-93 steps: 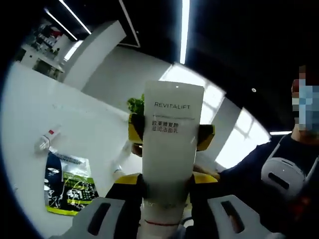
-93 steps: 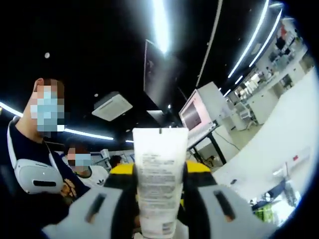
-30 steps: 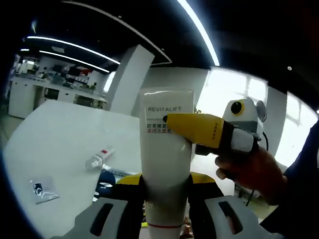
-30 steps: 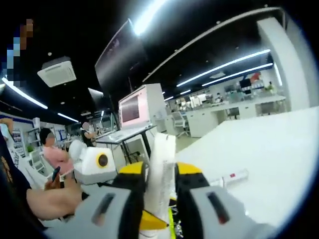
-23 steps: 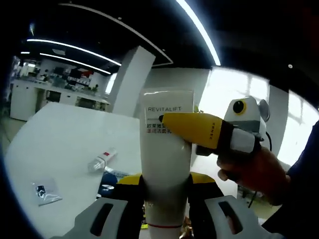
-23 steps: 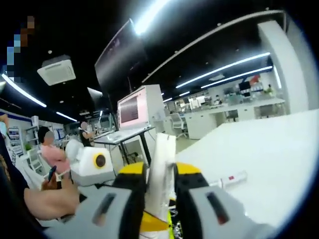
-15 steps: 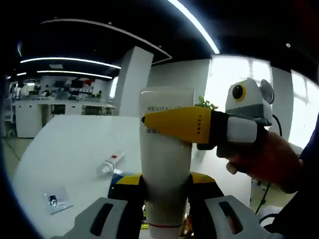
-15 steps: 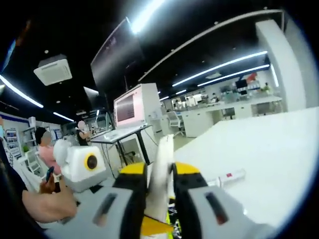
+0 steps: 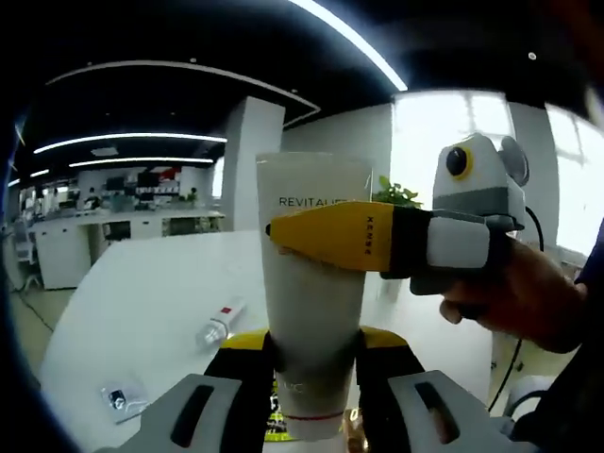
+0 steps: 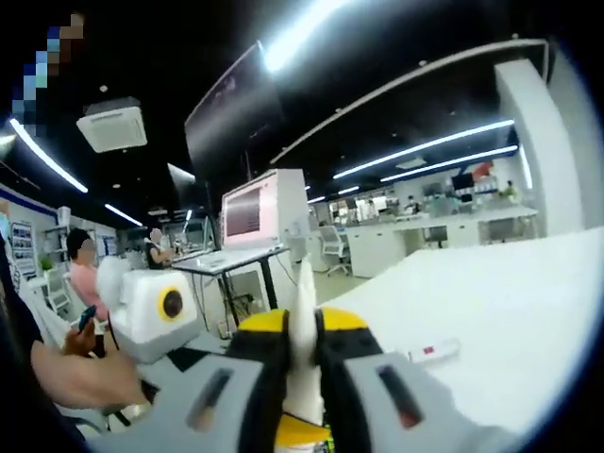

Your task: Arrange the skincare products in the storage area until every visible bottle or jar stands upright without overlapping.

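left gripper [image 9: 311, 354] clamped on tube [image 9: 311, 293] | right gripper [image 10: 302, 344] pinching its crimped end | risk: 2 opposing pulls twist it loose

Both views look up and outward over a white bench [image 9: 142, 293] toward ceiling lights. The left gripper view sits very close behind a white tube [image 9: 311, 311], facing its printed front. The right gripper view sees that tube [image 10: 302, 349] edge-on. Both share the small red-labelled tube [image 9: 219, 323] [image 10: 429, 352] lying on the bench.
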The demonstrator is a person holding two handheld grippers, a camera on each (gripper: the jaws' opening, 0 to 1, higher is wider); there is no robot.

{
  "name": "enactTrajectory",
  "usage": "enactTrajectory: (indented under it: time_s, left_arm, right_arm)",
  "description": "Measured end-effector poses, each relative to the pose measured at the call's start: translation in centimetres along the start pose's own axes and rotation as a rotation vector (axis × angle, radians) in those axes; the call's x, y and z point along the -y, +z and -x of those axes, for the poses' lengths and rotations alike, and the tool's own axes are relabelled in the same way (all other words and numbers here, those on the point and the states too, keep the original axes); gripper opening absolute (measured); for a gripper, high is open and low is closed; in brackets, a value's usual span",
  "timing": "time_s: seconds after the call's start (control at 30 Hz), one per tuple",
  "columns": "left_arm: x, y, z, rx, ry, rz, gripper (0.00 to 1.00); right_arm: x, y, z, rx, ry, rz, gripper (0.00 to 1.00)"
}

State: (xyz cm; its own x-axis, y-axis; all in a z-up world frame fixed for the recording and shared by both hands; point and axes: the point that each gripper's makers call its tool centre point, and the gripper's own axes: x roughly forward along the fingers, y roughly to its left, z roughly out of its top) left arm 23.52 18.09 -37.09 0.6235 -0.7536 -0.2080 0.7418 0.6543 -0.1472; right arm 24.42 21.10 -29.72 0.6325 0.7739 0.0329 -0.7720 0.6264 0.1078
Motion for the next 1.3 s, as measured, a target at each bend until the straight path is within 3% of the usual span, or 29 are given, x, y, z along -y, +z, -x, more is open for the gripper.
enactTrajectory:
  time_s: [0.27, 0.5, 0.77, 1.3]
  left_arm:
    - [0.4, -0.4, 0.0, 0.0, -0.049, 0.045, 0.34]
    - [0.8, 0.0, 0.7, -0.001, -0.161, 0.135, 0.33]
    - [1.6, 0.3, 1.5, -0.013, -0.275, 0.221, 0.33]
    - [3.7, -1.1, 2.0, -0.106, -0.39, 0.257, 0.33]
  right_arm:
    - [1.4, -0.3, 0.4, 0.016, 0.027, -0.082, 0.08]
    - [1.7, -0.4, 1.1, 0.012, 0.083, -0.154, 0.08]
    - [0.9, 0.1, 1.2, 0.007, 0.163, -0.141, 0.08]
    - [-1.8, 0.1, 1.9, 0.01, 0.322, -0.203, 0.08]
